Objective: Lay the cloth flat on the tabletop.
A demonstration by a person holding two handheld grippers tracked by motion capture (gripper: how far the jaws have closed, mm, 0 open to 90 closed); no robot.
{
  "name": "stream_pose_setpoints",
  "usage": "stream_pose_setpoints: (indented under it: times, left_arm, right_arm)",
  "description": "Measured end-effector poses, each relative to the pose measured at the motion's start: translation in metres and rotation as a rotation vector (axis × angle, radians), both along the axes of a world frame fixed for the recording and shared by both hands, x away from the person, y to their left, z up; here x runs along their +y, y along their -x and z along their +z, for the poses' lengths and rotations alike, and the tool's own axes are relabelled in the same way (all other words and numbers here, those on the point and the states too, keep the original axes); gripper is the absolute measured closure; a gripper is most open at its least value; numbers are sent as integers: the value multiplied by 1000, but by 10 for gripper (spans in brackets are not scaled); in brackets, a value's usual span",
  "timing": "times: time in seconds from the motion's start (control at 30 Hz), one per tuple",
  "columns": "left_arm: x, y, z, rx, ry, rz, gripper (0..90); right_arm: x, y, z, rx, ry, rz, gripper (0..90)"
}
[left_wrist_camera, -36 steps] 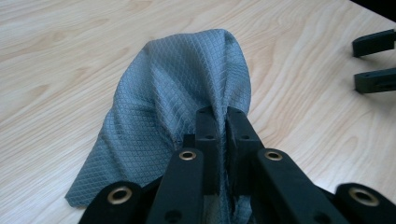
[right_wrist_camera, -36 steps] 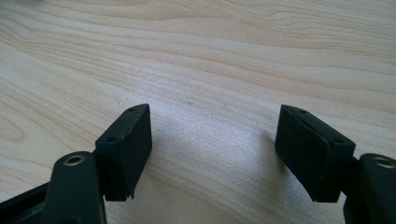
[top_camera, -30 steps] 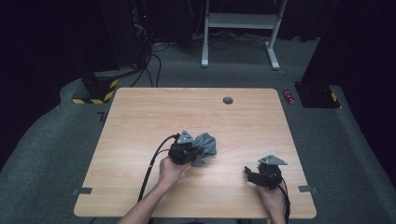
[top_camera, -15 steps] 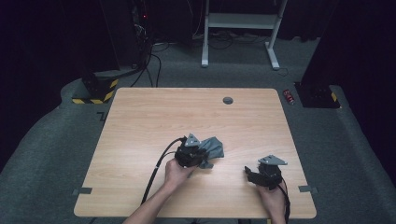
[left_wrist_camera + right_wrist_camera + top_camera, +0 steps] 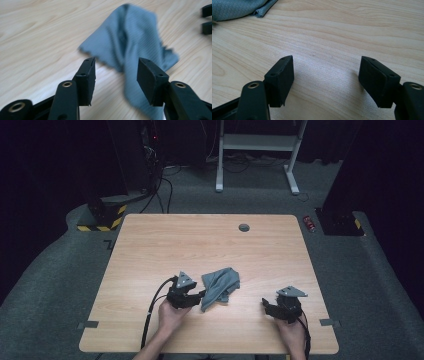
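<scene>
A crumpled grey-blue cloth [image 5: 220, 287] lies on the wooden table [image 5: 210, 245] near its front middle. My left gripper [image 5: 201, 295] sits just left of the cloth; its jaws have just been opening and now stand open. In the left gripper view the cloth [image 5: 130, 47] lies flat on the table beyond my left gripper [image 5: 116, 75], and the pads press on nothing. My right gripper [image 5: 265, 304] rests low at the front right, open, a short way right of the cloth. Its own view has bare wood between the pads of my right gripper [image 5: 325, 75], with a cloth edge [image 5: 239, 8] at the upper left.
A small dark round grommet [image 5: 244, 227] sits near the table's far edge. Beyond the table stand a white metal frame [image 5: 257, 150], cables, and a black-and-yellow striped base [image 5: 102, 217] on the grey floor. A small red object [image 5: 310, 223] lies off the far right corner.
The left gripper let go of the cloth and drew back to the left and down. The cloth now lies loose on the table. The right gripper has stayed put.
</scene>
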State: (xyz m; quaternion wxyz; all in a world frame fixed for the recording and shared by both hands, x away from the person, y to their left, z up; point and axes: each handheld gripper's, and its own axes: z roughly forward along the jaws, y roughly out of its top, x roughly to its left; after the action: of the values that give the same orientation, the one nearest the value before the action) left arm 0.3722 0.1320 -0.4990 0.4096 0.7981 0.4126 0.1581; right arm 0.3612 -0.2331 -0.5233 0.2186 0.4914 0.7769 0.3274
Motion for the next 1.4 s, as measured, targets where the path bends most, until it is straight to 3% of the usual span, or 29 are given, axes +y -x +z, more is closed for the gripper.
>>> stream_pose_setpoints:
  times: [0.03,0.23,0.43,0.5,0.6,0.63,0.7,0.73,0.8,0.97,1.03,1.17,1.23,1.27,1.3,1.37,1.4]
  left_arm:
    - [9,4,-6,11,5,29,479]
    - [21,14,-21,32,-15,66,447]
    - [22,20,-27,3,-52,83,429]
    - [22,20,-27,-2,-61,84,423]
    - [20,21,-27,-3,-66,84,412]
    - [20,21,-27,-3,-69,84,405]
    - [18,22,-28,-6,-77,85,394]
    - [18,22,-28,-10,-85,85,390]
    - [16,23,-27,-17,-105,82,386]
    - [19,22,-28,1,-64,85,379]
    - [22,23,-27,11,-37,83,386]
    - [22,33,-25,10,47,51,412]
    - [11,41,-19,-12,46,-9,417]
    - [11,41,-19,-12,46,-9,424]
    - [7,42,-17,-21,33,-41,424]
    - [-1,43,-15,-20,14,-80,512]
    - [-4,42,-15,-20,11,-88,512]
  right_arm:
    - [0,0,0,0,0,1,289]
    - [1,0,0,2,-2,0,299]
    - [5,2,1,-15,-7,40,448]
    - [10,1,1,-15,-7,25,471]
    - [18,-1,2,-9,0,42,588]
    - [21,-2,3,-6,-2,59,612]
    - [29,-3,4,22,-59,117,649]
    - [40,-1,7,14,-87,184,667]
    - [47,1,9,7,-93,214,675]
    - [85,-2,25,-18,-126,358,694]
    - [88,-4,26,-17,-122,365,697]
    - [101,-11,25,11,-115,390,705]
    - [107,-17,20,51,-111,388,712]
    - [107,-17,20,51,-111,388,712]
    - [108,-18,19,54,-111,388,716]
    - [110,-19,18,67,-110,390,734]
    - [112,-19,18,60,-105,389,755]
